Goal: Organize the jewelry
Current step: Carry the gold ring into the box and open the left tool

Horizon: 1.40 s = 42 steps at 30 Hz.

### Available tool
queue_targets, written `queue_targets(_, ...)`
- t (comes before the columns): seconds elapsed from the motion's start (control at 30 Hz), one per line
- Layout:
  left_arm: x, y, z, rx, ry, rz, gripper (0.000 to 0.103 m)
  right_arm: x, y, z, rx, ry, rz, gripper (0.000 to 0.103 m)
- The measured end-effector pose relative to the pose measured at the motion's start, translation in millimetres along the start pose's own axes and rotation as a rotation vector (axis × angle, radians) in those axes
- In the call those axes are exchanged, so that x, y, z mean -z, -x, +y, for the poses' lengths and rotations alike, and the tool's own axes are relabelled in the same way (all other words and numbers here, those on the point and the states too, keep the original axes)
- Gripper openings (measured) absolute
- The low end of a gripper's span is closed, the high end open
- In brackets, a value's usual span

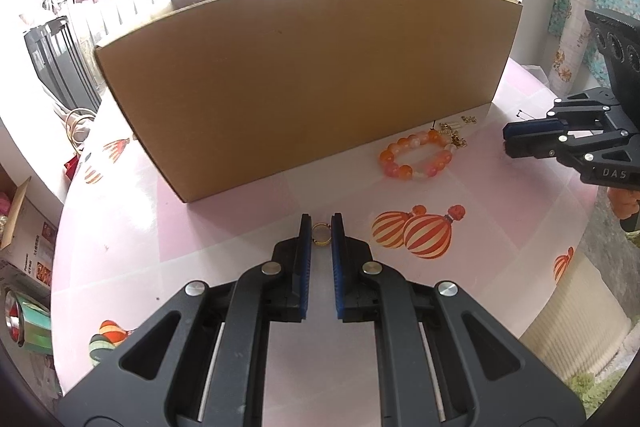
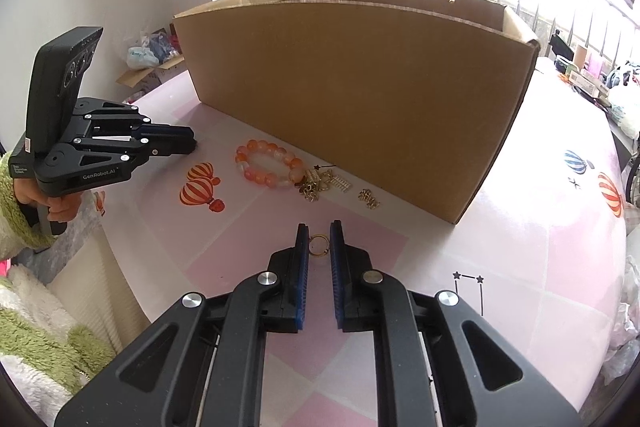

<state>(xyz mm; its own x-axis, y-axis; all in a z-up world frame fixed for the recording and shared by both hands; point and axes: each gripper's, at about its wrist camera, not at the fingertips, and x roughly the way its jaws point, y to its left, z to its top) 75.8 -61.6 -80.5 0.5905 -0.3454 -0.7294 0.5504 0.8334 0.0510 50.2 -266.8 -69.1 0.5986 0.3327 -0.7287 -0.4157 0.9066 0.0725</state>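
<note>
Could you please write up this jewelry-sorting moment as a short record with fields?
Surface: pink tablecloth printed with balloons
Container: open cardboard box, upright at the back
Left hand-held gripper: shut on a gold ring
Right hand-held gripper: shut on a thin gold hoop
Loose on the cloth: orange bead bracelet in front of the box, gold chain pieces touching its right end
In the box: cannot tell, inside hidden

Your cardboard box (image 2: 352, 95) hides its own inside. The small gold pieces (image 2: 320, 185) by its base are too fine to identify. Your hand (image 2: 60, 207) is cut off at the frame edge.
</note>
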Motion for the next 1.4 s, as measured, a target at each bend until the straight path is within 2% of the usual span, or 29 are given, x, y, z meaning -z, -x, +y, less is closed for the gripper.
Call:
queue_targets(0.17, -9, 22, 1, -0.011, 0.007, -0.028, 0.009, -9, 18, 1, 0.007, -0.004, -0.022, 0.011)
queue_targets(0.27, -25, 50, 1, 0.002, 0.005, -0.093, 0.009, -22, 37, 5, 0.000, 0.005, -0.060, 0.011)
queue_targets(0.43, -69, 89, -2, -0.012, -0.050, -0.210, 0.009, -62, 70, 8, -0.008, 0.037, -0.157, 0.011)
queue_targets(0.57, -105, 90, 4, -0.029, -0.063, -0.238, 0.009, -98, 80, 0, -0.036, 0.028, -0.210, 0.011)
queue_targets(0.67, -130, 66, 10, -0.066, -0.051, -0.182, 0.009, -122, 70, -14, -0.049, 0.012, -0.191, 0.011)
queue_targets(0.8, -154, 16, 28, -0.105, 0.031, -0.030, 0.009, -146, 33, -38, -0.038, -0.054, -0.093, 0.011)
queue_targets(0.9, -159, -12, 39, -0.139, 0.061, 0.054, 0.009, -157, 9, -48, -0.012, -0.080, -0.020, 0.011)
queue_targets(1.0, -161, -26, 47, -0.175, 0.060, 0.091, 0.010, -161, -8, -52, 0.011, -0.082, 0.040, 0.011)
queue_targets(1.03, -161, -30, 48, -0.186, 0.057, 0.102, 0.012, -162, -13, -54, 0.022, -0.089, 0.051, 0.012)
queue_targets(1.1, -160, -35, 52, -0.193, 0.068, 0.127, 0.029, -161, -20, -57, 0.036, -0.099, 0.072, 0.014)
queue_targets(1.17, -159, -34, 53, -0.200, 0.068, 0.126, 0.038, -159, -22, -61, 0.047, -0.115, 0.077, 0.020)
queue_targets(1.23, -161, -38, 52, -0.209, 0.062, 0.125, 0.042, -158, -25, -65, 0.052, -0.124, 0.067, 0.031)
queue_targets(1.4, -161, -40, 58, -0.222, 0.077, 0.127, 0.050, -153, -16, -66, 0.066, -0.130, 0.047, 0.036)
